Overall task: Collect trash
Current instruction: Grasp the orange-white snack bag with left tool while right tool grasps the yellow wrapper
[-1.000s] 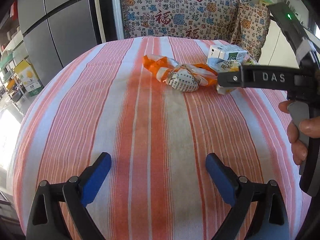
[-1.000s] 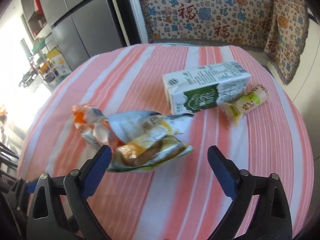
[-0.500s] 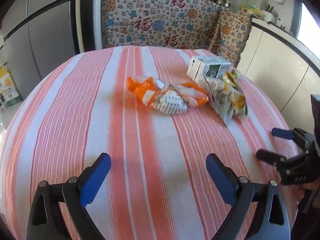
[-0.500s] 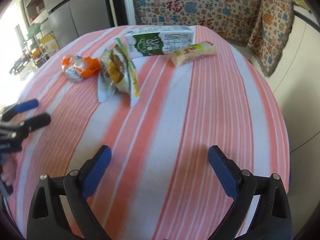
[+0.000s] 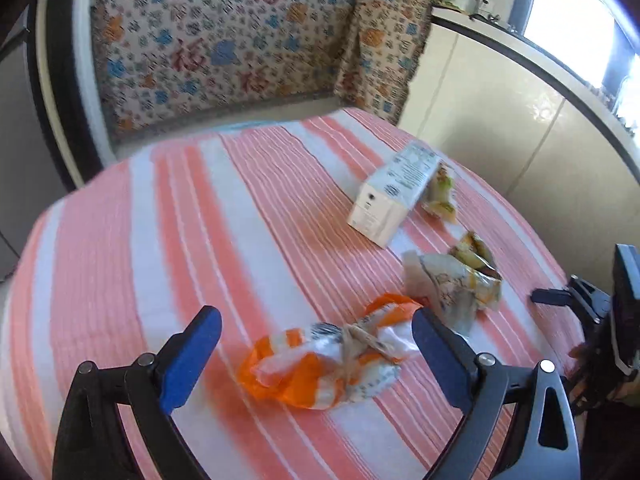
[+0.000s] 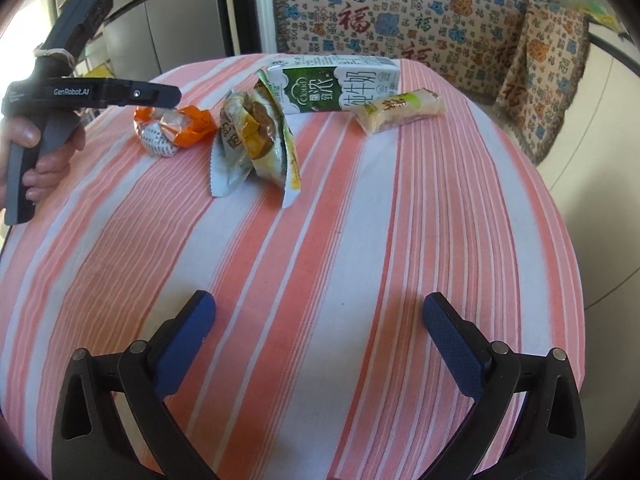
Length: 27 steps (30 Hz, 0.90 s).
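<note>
The left gripper is spread wide, its 2 blue pads on either side of the crumpled orange wrapper, which lies on the striped tablecloth between them; neither pad appears to touch it, though motion blur in the left wrist view makes contact hard to judge. In the right wrist view the same gripper shows side-on, its black fingers just above the orange wrapper, with the person's left hand around the handle.

The right gripper is also fully released and holds nothing, hanging over a bare stretch of the tablecloth, well apart from the trash.

4 pieces of trash lie toward the far side of the round table. Just right of the orange wrapper sits a torn green-and-yellow snack bag, standing partly open and close against the wrapper. Behind it the milk carton lies on its side, its left end touching or nearly touching the bag. A small yellow-green snack bar wrapper lies just beside the carton's right end. In the left wrist view the snack bag and carton sit beyond the wrapper.

A patterned blanket hangs behind the table.
</note>
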{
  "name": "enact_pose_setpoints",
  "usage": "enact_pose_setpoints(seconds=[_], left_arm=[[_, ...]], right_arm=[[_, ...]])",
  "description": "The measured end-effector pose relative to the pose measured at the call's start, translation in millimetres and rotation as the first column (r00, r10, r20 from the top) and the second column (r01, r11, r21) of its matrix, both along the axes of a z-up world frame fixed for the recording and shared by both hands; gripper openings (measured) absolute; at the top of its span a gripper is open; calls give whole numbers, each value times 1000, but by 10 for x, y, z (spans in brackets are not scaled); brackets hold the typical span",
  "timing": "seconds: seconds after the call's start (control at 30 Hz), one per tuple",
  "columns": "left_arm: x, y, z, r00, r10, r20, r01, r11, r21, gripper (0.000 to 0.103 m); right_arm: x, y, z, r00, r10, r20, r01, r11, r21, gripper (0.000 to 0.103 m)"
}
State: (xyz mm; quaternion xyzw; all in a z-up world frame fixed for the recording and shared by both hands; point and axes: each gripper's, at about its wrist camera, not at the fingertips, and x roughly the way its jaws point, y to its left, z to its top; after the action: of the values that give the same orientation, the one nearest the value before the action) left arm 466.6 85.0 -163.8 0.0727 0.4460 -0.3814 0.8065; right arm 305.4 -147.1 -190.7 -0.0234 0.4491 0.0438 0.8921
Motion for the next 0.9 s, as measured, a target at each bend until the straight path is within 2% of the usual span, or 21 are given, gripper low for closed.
enact_pose_setpoints(seconds=[0.07, 0.13, 0.2, 0.23, 0.3, 0.4, 0.5, 0.67, 0.7, 0.73, 0.77, 0.9], left_arm=[[-165, -9, -6, 996, -86, -29, 85, 996, -30, 98], [-415, -6, -5, 983, -178, -42, 177, 984, -30, 98], [-650, -27, -15, 968, -248, -43, 248, 969, 4, 98], [-741, -33, -15, 967, -254, -14, 254, 966, 36, 98], [-807, -41, -14, 977, -208, 50, 204, 976, 80, 98], [-713, -88, -37, 990, -120, 72, 116, 992, 47, 98], [-632, -257, -96, 990, -82, 114, 74, 995, 74, 98], [-512, -361, -139, 995, -39, 87, 33, 997, 72, 97], [-519, -342, -137, 996, -31, 85, 26, 998, 60, 94], [-536, -320, -137, 996, -24, 84, 19, 998, 54, 79], [-557, -310, -141, 997, -13, 77, 9, 998, 60, 58], [-681, -193, -125, 994, 74, 86, -79, 995, 54, 57]], right_arm=[[-25, 4, -6, 1000, 1, 0, -1, 1000, 0, 103], [-24, 2, -5, 1000, 1, 0, -1, 1000, 1, 103], [-25, 1, -4, 1000, 4, 0, -4, 1000, 1, 103], [-25, -1, -4, 1000, 5, 0, -5, 1000, 1, 103], [-21, -8, -5, 1000, 5, 0, -5, 1000, 1, 103], [-21, -9, -4, 1000, 5, 0, -5, 1000, 1, 103], [-22, -10, -3, 1000, 6, 0, -6, 1000, 2, 103], [-24, -13, -1, 1000, 7, 0, -7, 1000, 2, 103], [-24, -14, -1, 1000, 7, -1, -7, 1000, 2, 103], [-26, -12, 0, 1000, 7, -1, -7, 1000, 2, 103], [-24, -16, -1, 1000, 7, -1, -7, 1000, 2, 103], [-29, -12, 1, 1000, 8, -1, -8, 1000, 3, 103]])
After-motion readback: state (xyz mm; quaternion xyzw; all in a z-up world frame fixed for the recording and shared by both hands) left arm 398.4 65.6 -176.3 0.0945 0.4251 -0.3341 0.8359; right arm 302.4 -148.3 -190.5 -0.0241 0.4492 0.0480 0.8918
